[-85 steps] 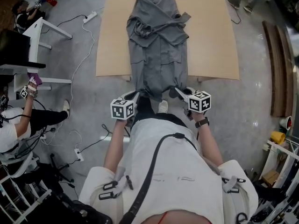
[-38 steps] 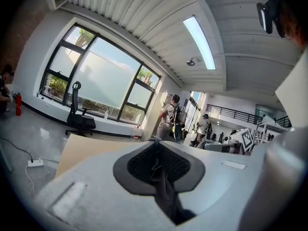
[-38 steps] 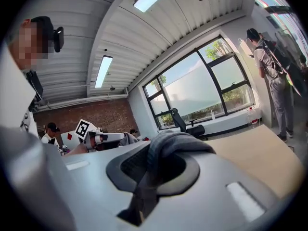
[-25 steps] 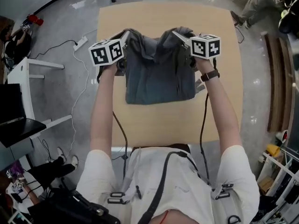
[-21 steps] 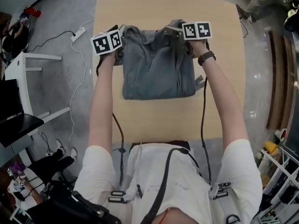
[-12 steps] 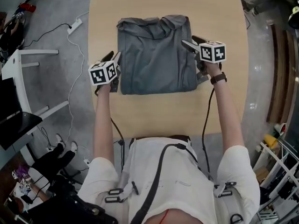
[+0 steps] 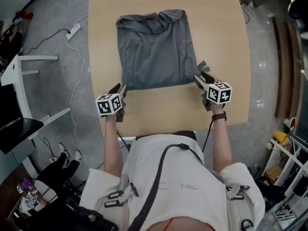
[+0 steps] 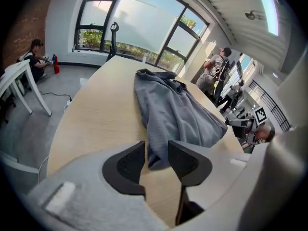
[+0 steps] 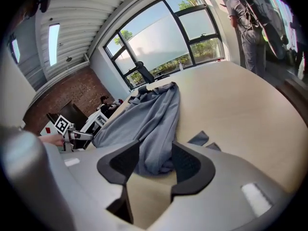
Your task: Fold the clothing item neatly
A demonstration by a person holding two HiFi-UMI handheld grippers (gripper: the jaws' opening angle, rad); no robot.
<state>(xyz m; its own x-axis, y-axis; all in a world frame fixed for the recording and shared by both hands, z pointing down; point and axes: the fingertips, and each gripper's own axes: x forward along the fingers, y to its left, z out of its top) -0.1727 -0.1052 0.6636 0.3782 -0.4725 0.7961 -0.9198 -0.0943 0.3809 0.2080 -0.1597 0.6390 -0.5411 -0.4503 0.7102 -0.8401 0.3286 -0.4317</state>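
Head view: folded garment [image 7: 155, 49] flat on the bench [image 7: 168, 107], left tongs [image 7: 121, 87] wide at 1 near corner, right tongs [image 7: 199, 76] just closing around the other, not yet pinching; a shallow bite could slip, rumpling the fold.

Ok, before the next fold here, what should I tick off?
1. Garment lying flat on table: ok.
2. Left gripper at near-left corner, jaws just opened, cloth between them, unpinched: ok.
3. Right gripper at near-right corner, jaws just closing, cloth between them, not pinched: ok.
4. Far edge even: not ok, rumpled.
5. Loose flap tucked in: not ok, it pokes out on the right.
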